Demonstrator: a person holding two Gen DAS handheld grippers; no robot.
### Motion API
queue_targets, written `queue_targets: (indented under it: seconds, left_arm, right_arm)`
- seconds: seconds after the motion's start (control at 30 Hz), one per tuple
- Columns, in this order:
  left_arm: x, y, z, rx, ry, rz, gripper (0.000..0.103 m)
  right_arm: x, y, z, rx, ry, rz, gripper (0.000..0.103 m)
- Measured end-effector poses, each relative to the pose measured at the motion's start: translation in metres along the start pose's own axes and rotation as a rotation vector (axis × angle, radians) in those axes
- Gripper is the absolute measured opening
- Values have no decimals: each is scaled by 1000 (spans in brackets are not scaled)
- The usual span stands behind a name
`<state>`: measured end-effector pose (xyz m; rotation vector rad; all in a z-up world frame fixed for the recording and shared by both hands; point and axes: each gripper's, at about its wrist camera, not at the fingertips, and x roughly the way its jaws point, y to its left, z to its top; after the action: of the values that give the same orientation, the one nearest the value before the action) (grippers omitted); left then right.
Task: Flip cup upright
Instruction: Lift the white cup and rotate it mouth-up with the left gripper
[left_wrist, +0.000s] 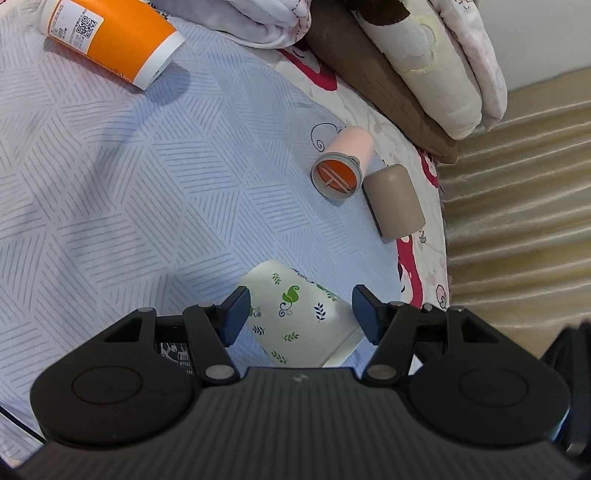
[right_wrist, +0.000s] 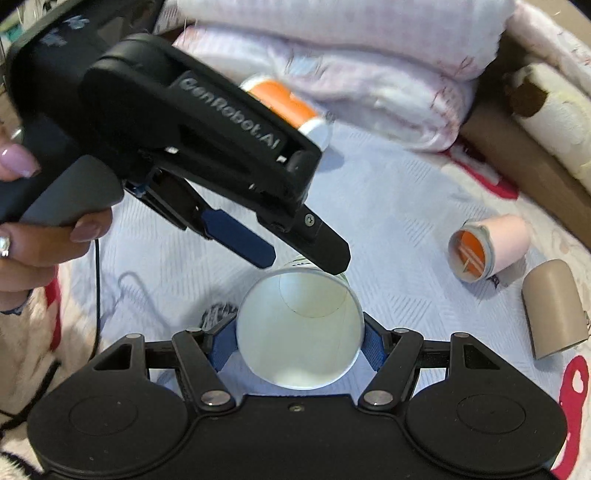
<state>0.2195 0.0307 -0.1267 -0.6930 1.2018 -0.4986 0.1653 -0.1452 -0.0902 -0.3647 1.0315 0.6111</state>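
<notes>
Cup: a white paper cup (left_wrist: 303, 314) with green and navy leaf prints lies on its side on the pale blue striped cloth (left_wrist: 147, 184); in the right wrist view its open mouth (right_wrist: 299, 332) faces the camera.
Left gripper: the left gripper (left_wrist: 300, 317) hangs over the cup, blue pads spread to either side of the body; a clear gap shows on the right, and on the left I cannot tell if the pad touches.
Right gripper: the right gripper (right_wrist: 299, 343) has its blue fingers (right_wrist: 373, 347) on both sides of the cup's rim, apparently pinching it, though contact is partly hidden.
Hand: a hand (right_wrist: 33, 240) with pale pink nails grips the left tool's handle.
Near neighbours: a pink tube (left_wrist: 345, 162) with an orange inside and a beige cylinder (left_wrist: 395, 201) lie side by side beyond the cup, close to the bed's edge.
Far neighbour: an orange and white container (left_wrist: 110, 40) lies on its side, well apart.
Edges: folded blankets (left_wrist: 436, 55) bound the far side; the bed drops off to the floor (left_wrist: 517, 221) on the right.
Open room: bare striped cloth stretches left of the cup.
</notes>
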Motion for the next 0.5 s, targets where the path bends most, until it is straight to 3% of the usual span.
queue_targets:
  seconds: [0.3, 0.5]
  left_arm:
    - [4, 25, 9, -88, 1, -38, 60]
    - [4, 36, 15, -104, -26, -26, 58]
  right_arm:
    - [21, -9, 37, -35, 215, 85, 72]
    - [42, -13, 55, -94, 320, 61, 72]
